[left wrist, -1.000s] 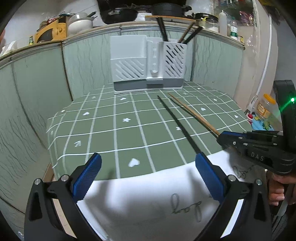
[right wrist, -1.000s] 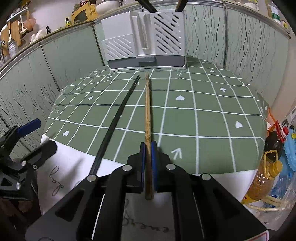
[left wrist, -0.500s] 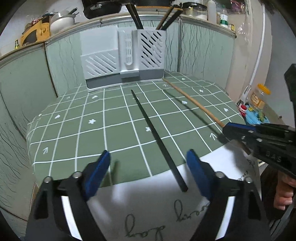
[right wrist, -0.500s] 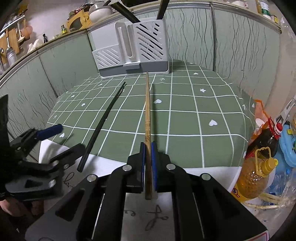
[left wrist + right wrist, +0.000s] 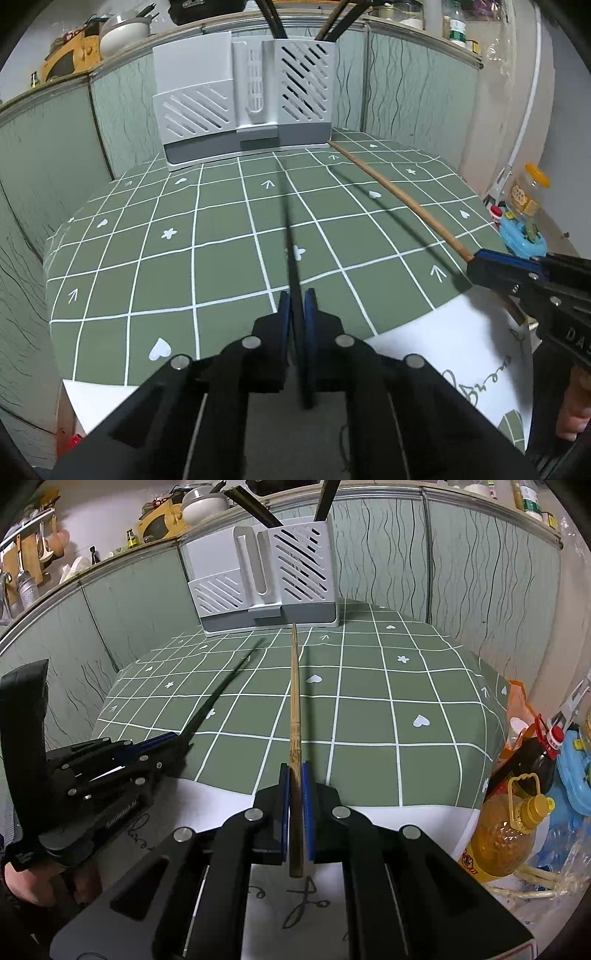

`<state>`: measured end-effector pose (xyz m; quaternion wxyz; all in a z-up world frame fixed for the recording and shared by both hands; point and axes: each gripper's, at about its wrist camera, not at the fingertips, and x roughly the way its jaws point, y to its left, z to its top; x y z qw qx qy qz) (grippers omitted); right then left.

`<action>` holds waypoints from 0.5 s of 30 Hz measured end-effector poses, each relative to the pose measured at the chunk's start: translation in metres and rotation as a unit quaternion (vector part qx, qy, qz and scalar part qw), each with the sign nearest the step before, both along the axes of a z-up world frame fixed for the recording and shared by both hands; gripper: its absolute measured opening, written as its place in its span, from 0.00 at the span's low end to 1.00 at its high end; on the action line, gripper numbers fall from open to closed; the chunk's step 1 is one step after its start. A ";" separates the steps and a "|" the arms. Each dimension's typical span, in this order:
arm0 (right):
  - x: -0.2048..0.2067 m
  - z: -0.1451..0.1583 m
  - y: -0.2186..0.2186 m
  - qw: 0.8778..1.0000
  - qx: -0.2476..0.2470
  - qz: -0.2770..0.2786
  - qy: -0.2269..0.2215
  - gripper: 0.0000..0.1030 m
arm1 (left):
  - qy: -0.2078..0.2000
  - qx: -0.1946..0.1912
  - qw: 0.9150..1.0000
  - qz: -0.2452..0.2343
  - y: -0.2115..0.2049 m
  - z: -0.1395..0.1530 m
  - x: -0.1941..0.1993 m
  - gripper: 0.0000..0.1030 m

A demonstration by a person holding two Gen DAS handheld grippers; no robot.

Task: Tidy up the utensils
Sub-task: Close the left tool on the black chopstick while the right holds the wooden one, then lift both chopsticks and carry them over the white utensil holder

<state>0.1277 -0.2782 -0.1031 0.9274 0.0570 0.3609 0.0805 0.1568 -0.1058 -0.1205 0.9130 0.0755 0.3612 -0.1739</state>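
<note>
My left gripper is shut on a black chopstick that points toward the white utensil holder at the back of the table. My right gripper is shut on a wooden chopstick, its tip near the holder's base. The wooden chopstick and right gripper show at the right of the left wrist view. The left gripper and black chopstick show at the left of the right wrist view. Several dark chopsticks stand in the holder's right compartment.
The green grid tablecloth covers a round table, with white paper at its near edge. Green panels wall the back. An oil bottle and a dark bottle stand off the right edge.
My left gripper has moved in over the black chopstick and shut on it. My right gripper has carried the wooden chopstick closer to the holder.
</note>
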 end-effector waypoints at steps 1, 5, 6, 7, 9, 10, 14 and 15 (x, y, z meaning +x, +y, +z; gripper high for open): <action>0.000 0.000 0.000 1.000 0.000 0.000 0.001 0.06 | 0.000 -0.001 1.000 -0.002 0.000 0.000 0.001 0.06; 0.000 0.002 -0.001 1.000 -0.007 -0.002 0.001 0.06 | 0.002 -0.005 1.000 0.006 0.008 0.002 0.002 0.06; 0.000 0.003 -0.001 1.000 -0.009 -0.002 0.001 0.06 | 0.001 -0.007 1.000 0.008 0.010 0.003 0.002 0.06; -0.001 0.005 -0.001 1.000 -0.009 -0.003 -0.001 0.06 | -0.001 -0.012 1.000 0.009 0.013 0.005 0.000 0.06; -0.002 0.009 -0.002 1.000 -0.012 -0.003 -0.005 0.06 | -0.009 -0.018 1.000 0.008 0.017 0.011 -0.002 0.06; -0.003 0.010 -0.002 1.000 -0.012 -0.002 -0.006 0.06 | -0.015 -0.018 1.000 0.009 0.020 0.015 -0.004 0.06; -0.004 0.021 -0.001 1.000 -0.017 0.001 -0.013 0.07 | -0.028 -0.023 0.999 0.008 0.027 0.031 -0.007 0.06; -0.005 0.024 -0.001 1.000 -0.018 0.001 -0.016 0.07 | -0.031 -0.024 0.999 0.009 0.028 0.034 -0.007 0.06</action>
